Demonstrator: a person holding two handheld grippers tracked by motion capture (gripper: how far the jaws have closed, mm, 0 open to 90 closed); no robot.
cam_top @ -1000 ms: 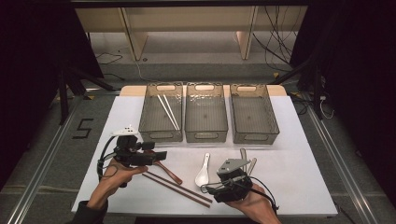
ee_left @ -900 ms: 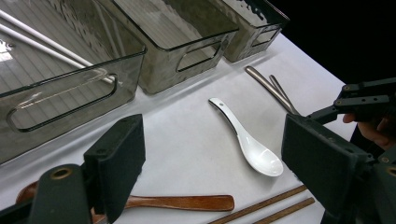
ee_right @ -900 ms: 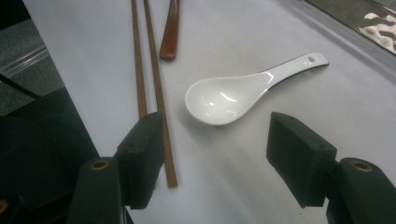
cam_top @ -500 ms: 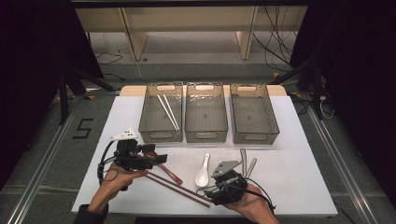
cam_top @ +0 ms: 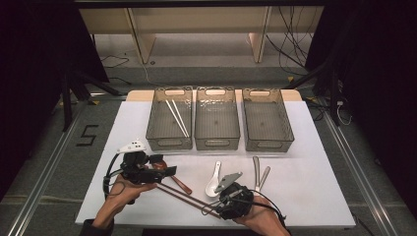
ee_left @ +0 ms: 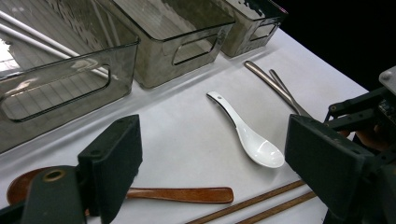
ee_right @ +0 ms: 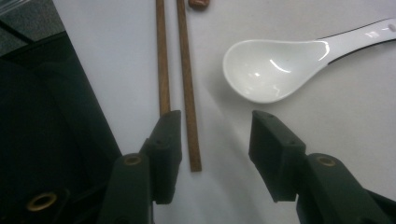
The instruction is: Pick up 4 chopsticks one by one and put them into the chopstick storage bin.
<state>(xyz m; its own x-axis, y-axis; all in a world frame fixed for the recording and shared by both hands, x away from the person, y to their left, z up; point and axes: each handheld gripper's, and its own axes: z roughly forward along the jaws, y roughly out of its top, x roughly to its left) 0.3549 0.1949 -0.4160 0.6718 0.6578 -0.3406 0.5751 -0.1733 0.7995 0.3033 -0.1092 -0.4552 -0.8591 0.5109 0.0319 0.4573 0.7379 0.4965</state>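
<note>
High view first: against a second ago, the right gripper (cam_top: pixel 212 210) sits lower and nearer the worktop's (cam_top: pixel 314 191) front edge, tipped down over the near end of the brown chopsticks (cam_top: pixel 187 197), and its jaws have just been closing. The left gripper (cam_top: pixel 164 167) has barely shifted, near the worktop's front left corner above the wooden spoon (cam_top: pixel 178 181).

From the right gripper view, the right gripper's jaws stand about half open. One chopstick (ee_right: pixel 188 84) lies between them, close by the left jaw, and the other (ee_right: pixel 162 56) runs under that jaw's tip; I cannot tell whether a pad presses either stick, and nothing is lifted. The white spoon (ee_right: pixel 275 70) lies just beyond the right jaw, bowl toward the gripper.

From the left gripper view, the left gripper's jaws are wide apart and hold nothing, with the wooden spoon's handle below them.

Two metal utensils (cam_top: pixel 259 173) lie right of the white spoon. Three clear bins (cam_top: pixel 217 143) line the back edge; the left one holds white chopsticks (cam_top: pixel 177 118).
</note>
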